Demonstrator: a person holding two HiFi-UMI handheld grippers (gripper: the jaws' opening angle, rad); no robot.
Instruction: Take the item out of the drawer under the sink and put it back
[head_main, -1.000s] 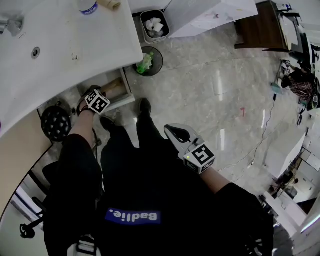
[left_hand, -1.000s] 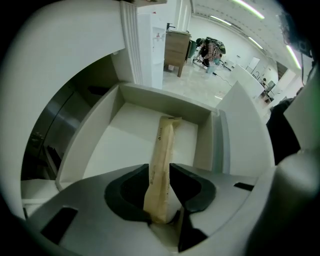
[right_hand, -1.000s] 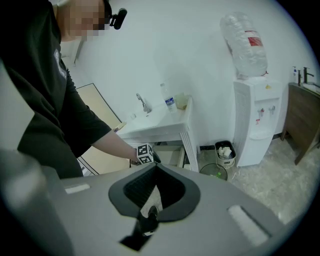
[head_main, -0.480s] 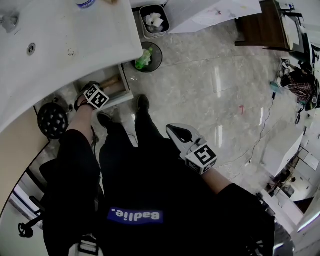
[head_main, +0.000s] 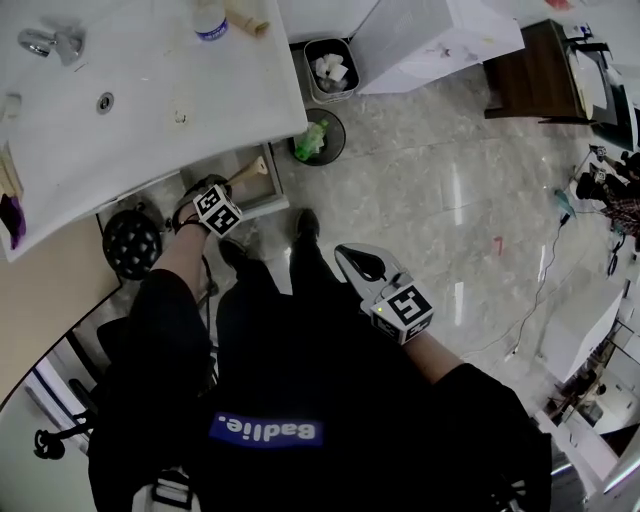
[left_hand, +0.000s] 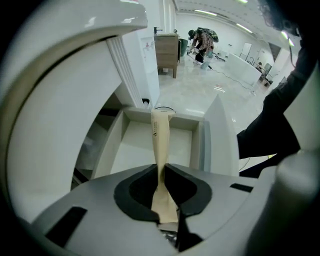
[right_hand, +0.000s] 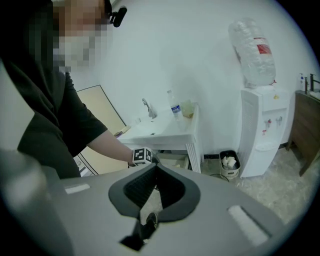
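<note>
A long beige paper-wrapped item (left_hand: 160, 145) hangs over the open white drawer (left_hand: 117, 145) under the sink (head_main: 150, 90). My left gripper (left_hand: 161, 169) points steeply down; its jaws have just been closing and now pinch the item's near end. In the head view the left gripper (head_main: 222, 200) sits at the drawer (head_main: 268, 192), with the item (head_main: 248, 171) sticking out beyond it. My right gripper (head_main: 357, 266) hangs off to the right above the floor. In the right gripper view the right gripper (right_hand: 156, 169) is shut with nothing between its pads.
A round black bin (head_main: 316, 138) holding a green bottle and a rectangular bin (head_main: 330, 66) with white paper stand just right of the sink. A black round object (head_main: 131, 243) sits left of the drawer. A water dispenser (right_hand: 260, 132) stands by the wall. The person's legs are near the drawer.
The left gripper has risen a little at the drawer and closed on the beige item, whose end now lifts over the drawer. The right gripper has barely moved.
</note>
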